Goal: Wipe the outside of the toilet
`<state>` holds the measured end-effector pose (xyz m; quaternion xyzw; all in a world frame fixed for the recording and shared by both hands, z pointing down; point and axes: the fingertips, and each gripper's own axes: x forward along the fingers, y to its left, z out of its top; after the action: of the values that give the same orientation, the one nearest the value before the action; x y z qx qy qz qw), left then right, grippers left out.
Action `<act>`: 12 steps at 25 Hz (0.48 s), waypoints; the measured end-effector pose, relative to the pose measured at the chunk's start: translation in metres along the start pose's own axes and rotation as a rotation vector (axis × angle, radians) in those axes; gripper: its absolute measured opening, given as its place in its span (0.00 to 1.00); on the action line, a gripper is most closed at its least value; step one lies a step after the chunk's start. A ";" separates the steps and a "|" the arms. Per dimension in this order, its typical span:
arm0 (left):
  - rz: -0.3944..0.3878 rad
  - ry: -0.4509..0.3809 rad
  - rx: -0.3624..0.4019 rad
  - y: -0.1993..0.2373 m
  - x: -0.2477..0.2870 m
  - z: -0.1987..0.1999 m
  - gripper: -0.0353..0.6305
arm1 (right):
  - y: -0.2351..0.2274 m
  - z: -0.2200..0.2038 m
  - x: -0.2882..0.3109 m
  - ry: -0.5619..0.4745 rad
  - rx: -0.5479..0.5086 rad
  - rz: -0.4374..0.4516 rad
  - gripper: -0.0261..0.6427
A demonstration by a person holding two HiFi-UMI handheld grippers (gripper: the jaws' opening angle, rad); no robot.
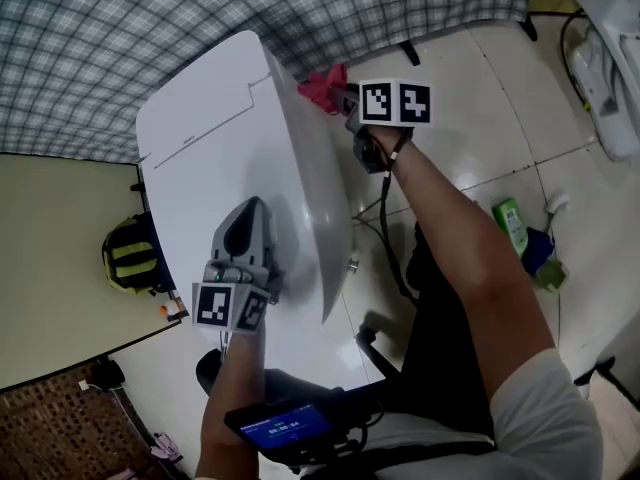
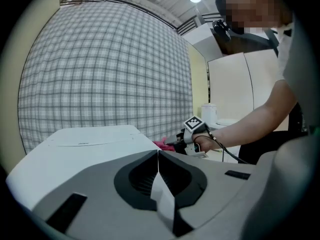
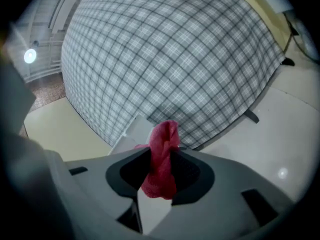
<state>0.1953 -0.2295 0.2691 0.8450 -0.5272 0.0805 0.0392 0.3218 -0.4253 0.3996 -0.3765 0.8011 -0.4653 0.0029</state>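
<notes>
Seen from above, the toilet (image 1: 220, 138) shows only its white top and one flank. The bowl, base and far side lie beneath and behind.

Of the red cloth (image 1: 322, 88), only a small tuft shows past the toilet's edge. The rest sits behind the right gripper (image 1: 345, 98) and its marker cube (image 1: 395, 103). From overhead the cube also covers the jaws.

A yellow-and-black bag (image 1: 130, 253) lies partly behind the toilet's edge.

The label on the green bottle (image 1: 511, 223) on the floor is too small to read. I cannot tell what the blue thing (image 1: 540, 251) beside it is.

A white appliance (image 1: 612, 48) is cut off at the head view's right edge.

The figures on the blue screen (image 1: 285, 426) at the person's waist are unreadable.
</notes>
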 end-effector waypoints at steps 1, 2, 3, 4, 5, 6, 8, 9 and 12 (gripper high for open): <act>-0.004 0.001 -0.014 0.003 0.004 0.000 0.03 | 0.001 0.002 0.006 -0.010 0.014 0.015 0.22; -0.010 0.004 -0.025 0.005 0.008 0.001 0.03 | 0.002 0.005 0.013 -0.018 0.025 0.027 0.22; -0.017 0.006 -0.032 0.007 0.011 0.002 0.03 | 0.003 0.009 0.020 -0.024 0.029 0.038 0.23; -0.026 0.008 -0.040 0.008 0.012 0.002 0.03 | 0.003 0.014 0.026 -0.030 0.029 0.046 0.23; -0.034 0.004 -0.051 0.008 0.012 0.002 0.03 | 0.002 0.018 0.032 -0.037 0.027 0.052 0.23; -0.038 -0.007 -0.064 0.009 0.012 0.003 0.03 | -0.001 0.023 0.037 -0.044 0.027 0.057 0.23; -0.030 -0.040 -0.089 0.011 0.011 0.006 0.03 | -0.007 0.028 0.047 -0.057 0.044 0.063 0.23; -0.024 -0.049 -0.095 0.012 0.011 0.007 0.03 | -0.010 0.030 0.052 -0.063 0.061 0.067 0.23; -0.016 -0.050 -0.098 0.012 0.012 0.007 0.03 | -0.015 0.035 0.063 -0.085 0.126 0.080 0.23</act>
<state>0.1899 -0.2465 0.2645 0.8481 -0.5243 0.0332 0.0684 0.2978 -0.4937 0.4132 -0.3628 0.7836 -0.4980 0.0794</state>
